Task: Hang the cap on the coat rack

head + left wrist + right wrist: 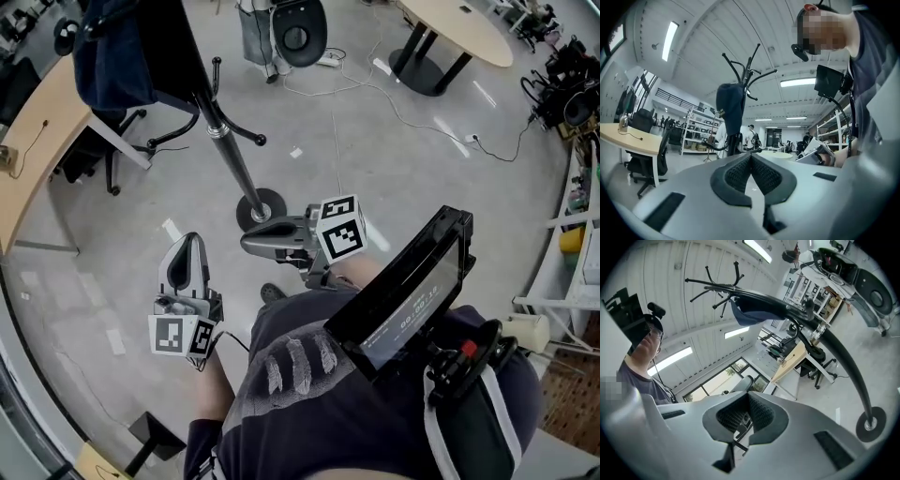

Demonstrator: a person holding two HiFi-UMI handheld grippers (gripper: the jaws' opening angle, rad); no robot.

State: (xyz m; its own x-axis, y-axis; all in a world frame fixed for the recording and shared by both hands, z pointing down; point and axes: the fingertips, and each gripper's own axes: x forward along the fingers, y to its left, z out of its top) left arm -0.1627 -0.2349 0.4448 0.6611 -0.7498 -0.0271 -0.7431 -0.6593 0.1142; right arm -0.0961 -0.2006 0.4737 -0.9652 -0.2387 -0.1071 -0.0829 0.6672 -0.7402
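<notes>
Grey workshop floor underfoot, cables trailing across it, long wooden surface (37, 141) off to the left with an office chair (103, 150) beside it. Found coat rack (230, 150) standing just ahead on its round base, dark blue cap (122, 56) already draped over an upper hook, well above both claws. Saw left claw (192, 239) held low and level, pointed toward the rack, pads pressed tip to tip with nothing between. Read right claw (251, 246) the same way: shut tip to tip, empty, pointed toward the rack's pole. Touched neither cap nor rack with either. Judged the hanging step as done, with cap apparently settled on its hook and both claws clear of it. Reckoned little left for the next move: holding both claws back from the pole to avoid knocking it, and perhaps checking cap for a firm seat on the hook before drawing away.
</notes>
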